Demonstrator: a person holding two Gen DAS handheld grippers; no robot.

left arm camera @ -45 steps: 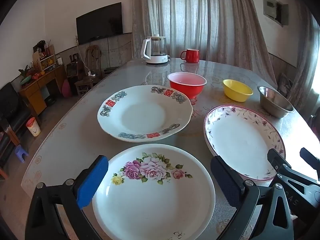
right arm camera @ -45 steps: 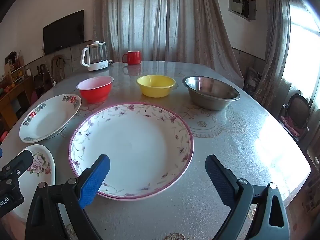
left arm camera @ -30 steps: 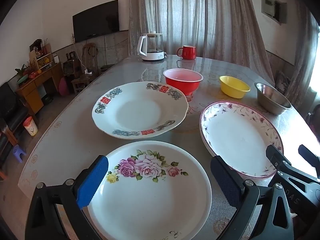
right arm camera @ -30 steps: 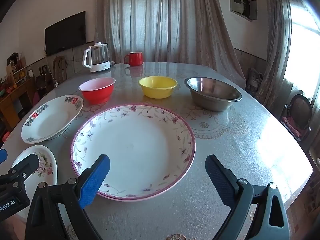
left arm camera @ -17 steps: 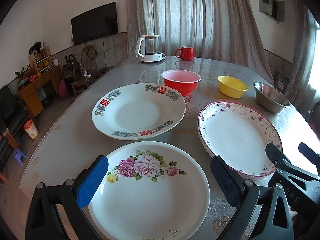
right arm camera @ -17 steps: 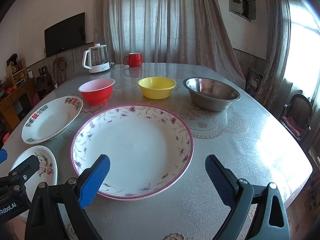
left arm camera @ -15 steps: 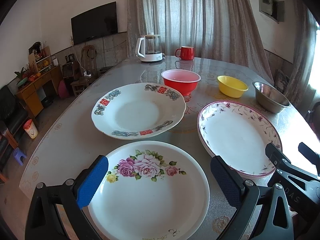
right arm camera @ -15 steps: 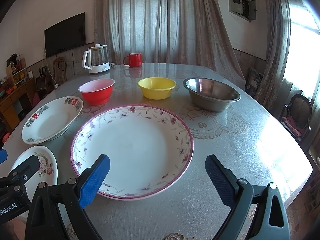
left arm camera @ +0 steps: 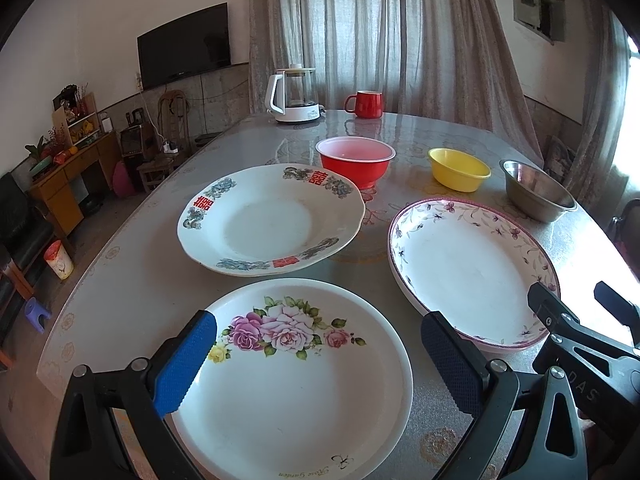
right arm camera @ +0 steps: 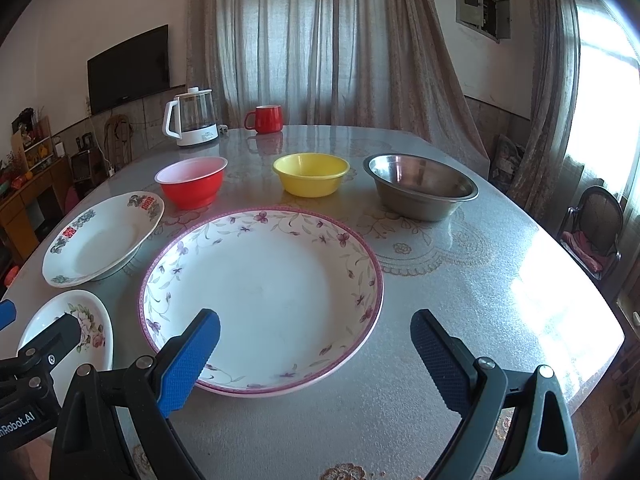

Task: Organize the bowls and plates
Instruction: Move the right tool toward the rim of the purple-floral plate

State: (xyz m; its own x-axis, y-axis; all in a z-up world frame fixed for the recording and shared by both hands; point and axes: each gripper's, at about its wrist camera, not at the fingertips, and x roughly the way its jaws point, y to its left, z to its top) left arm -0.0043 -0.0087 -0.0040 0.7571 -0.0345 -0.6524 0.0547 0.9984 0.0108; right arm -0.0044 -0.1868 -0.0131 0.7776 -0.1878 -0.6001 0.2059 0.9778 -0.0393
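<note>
Three plates lie apart on the grey table: a rose-patterned plate (left arm camera: 288, 380) nearest, a plate with red characters (left arm camera: 268, 220) behind it, and a purple-rimmed plate (right arm camera: 260, 288) to the right. Behind them stand a red bowl (right arm camera: 192, 182), a yellow bowl (right arm camera: 311, 174) and a steel bowl (right arm camera: 420, 186). My left gripper (left arm camera: 320, 356) hovers open over the rose plate's near half, holding nothing. Over the purple-rimmed plate's near edge my right gripper (right arm camera: 316, 352) is open and empty too.
A white kettle (left arm camera: 294, 96) and a red mug (left arm camera: 366, 104) stand at the table's (right arm camera: 460, 280) far end. A chair (right arm camera: 592, 232) is off the right side, low furniture and a TV on the left. The table's right part shows bare surface.
The left gripper has drawn back slightly, so the plates sit a little farther off in its view. The right gripper has barely moved. Both stay open.
</note>
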